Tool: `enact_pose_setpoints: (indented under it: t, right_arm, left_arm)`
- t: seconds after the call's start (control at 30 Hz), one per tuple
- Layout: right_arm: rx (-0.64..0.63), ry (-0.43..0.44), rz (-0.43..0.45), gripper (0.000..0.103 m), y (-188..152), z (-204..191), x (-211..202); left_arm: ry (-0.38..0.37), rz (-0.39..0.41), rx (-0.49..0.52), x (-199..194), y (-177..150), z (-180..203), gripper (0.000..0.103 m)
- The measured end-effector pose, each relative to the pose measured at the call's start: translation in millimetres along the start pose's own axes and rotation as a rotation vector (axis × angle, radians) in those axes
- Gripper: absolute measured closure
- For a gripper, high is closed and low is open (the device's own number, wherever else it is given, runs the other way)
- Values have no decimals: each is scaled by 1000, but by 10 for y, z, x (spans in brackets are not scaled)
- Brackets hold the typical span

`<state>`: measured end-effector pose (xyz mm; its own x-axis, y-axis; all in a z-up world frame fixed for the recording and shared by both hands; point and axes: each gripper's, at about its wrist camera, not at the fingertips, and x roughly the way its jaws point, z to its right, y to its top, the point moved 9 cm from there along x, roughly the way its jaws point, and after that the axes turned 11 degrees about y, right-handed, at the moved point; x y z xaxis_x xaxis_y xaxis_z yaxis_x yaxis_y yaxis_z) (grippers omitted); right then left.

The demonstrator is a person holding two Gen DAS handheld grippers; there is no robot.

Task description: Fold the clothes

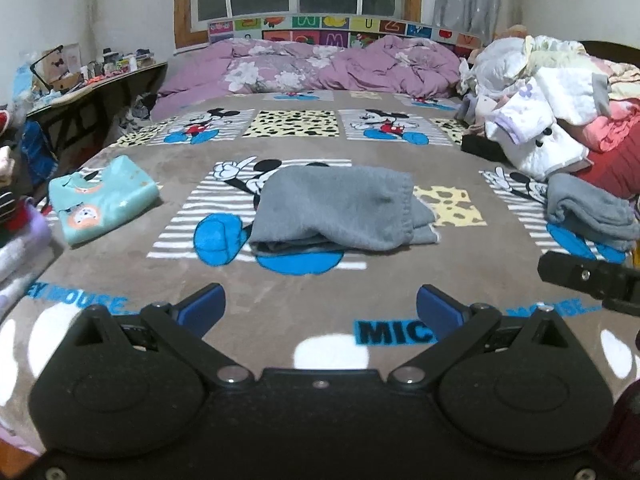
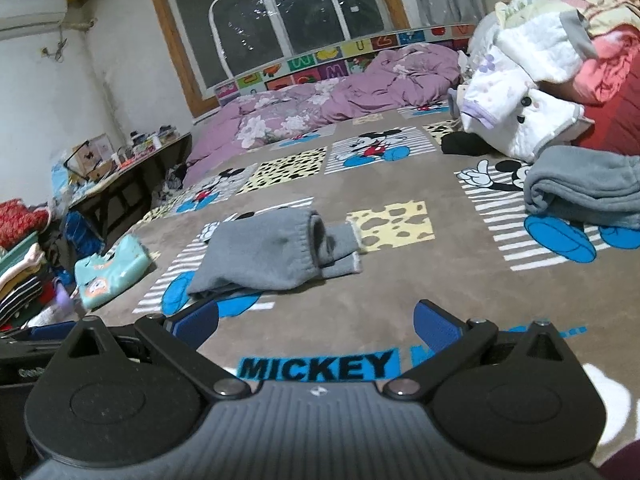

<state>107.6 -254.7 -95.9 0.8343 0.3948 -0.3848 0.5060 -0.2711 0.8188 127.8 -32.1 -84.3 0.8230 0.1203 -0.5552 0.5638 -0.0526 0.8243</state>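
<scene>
Grey fleece, folded into a thick rectangle, the garment (image 1: 336, 208) lies in the middle of the Mickey Mouse blanket (image 1: 312, 300), straight ahead of both tongs and apart from them. Its long axis runs left to right across the left wrist view; one ribbed cuff or hem (image 2: 316, 236) gapes open at its right end, with a lower layer sticking out beyond it toward the yellow cheese patch (image 2: 392, 226).

The left gripper (image 1: 320, 310) faces the bundle's long side squarely, jaws spread wide and holding nothing. The right gripper (image 2: 316, 322) is likewise spread and empty, set to the right, so it sees the open cuff end at an angle. Neither looks clearly nearer, but I judge the right tongs better placed for the protruding cuff end and the left for the closed left end.

A folded teal child's top (image 1: 100, 204) rests near the blanket's left edge. A second grey fleece piece (image 2: 584, 188) sits loosely heaped to the right, below the unsorted laundry pile (image 2: 528, 92). A rumpled purple duvet (image 1: 312, 68) lies at the headboard.
</scene>
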Motion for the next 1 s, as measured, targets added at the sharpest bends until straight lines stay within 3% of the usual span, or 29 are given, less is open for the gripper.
enact_pose_setpoints:
  t: [0.2,0.3,0.57,0.83,1.0]
  right_arm:
    - [43,38,34,0,-70,278,302]
    - [48,68,40,0,-160,395,463]
    - [82,134,27,0,-360,639,831]
    - [176,131,28,0,-377,916,912]
    - [324,170,17,0,-423,1128,965]
  left_arm:
    - [-15,13,2,338,69,79,0]
    - [-29,-30,13,561,85,165,0]
    - [22,-22,110,1040,215,480,0]
    - [3,-3,151,1444,363,846,2]
    - [-5,-1,155,1625,418,1077,2]
